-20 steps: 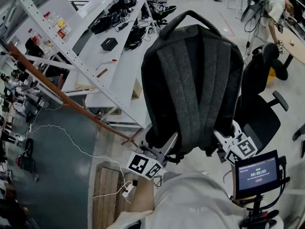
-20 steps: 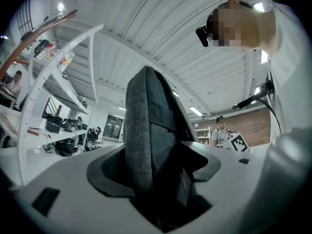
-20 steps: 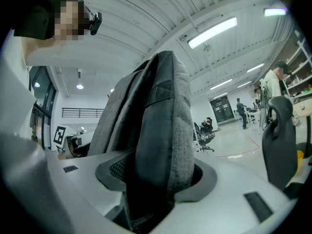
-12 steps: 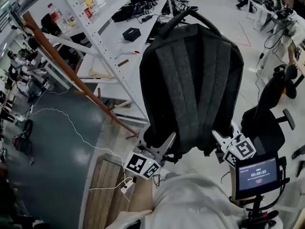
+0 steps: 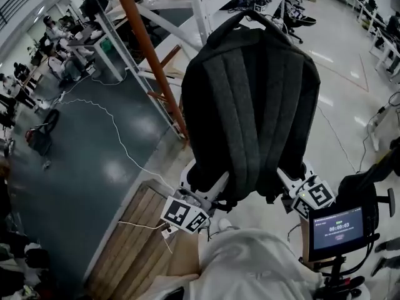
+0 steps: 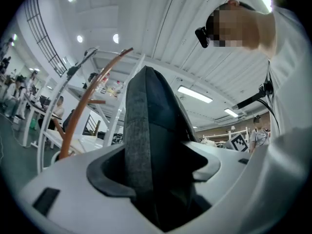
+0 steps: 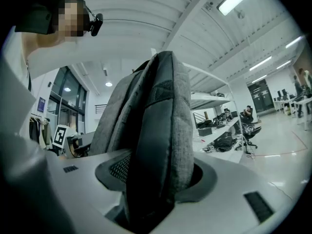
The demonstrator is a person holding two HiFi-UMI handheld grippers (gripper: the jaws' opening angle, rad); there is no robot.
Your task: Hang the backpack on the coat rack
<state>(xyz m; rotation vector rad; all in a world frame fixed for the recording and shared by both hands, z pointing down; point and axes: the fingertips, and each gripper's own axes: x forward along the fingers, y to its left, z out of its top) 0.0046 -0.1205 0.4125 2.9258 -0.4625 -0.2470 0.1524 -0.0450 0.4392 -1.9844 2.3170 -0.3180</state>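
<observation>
BACKPACK HELD ALOFT BY BOTH GRIPPERS

A workshop with a glossy floor (image 5: 94, 142) and white shelving (image 5: 201, 5) is lying below. The backpack (image 5: 250, 99) is hanging upright in the air, handle uppermost, near a slanting brown pole (image 5: 149, 55). The left gripper (image 5: 209, 195) and right gripper (image 5: 289, 189), jaws spread wide, are clamping its lower corners.

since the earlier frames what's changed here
The background swung: the brown pole and shelving swept from left to top centre, the office chair slid to the right edge. The backpack stays gripped at its bottom by the left hand-held gripper and right hand-held gripper.
</observation>
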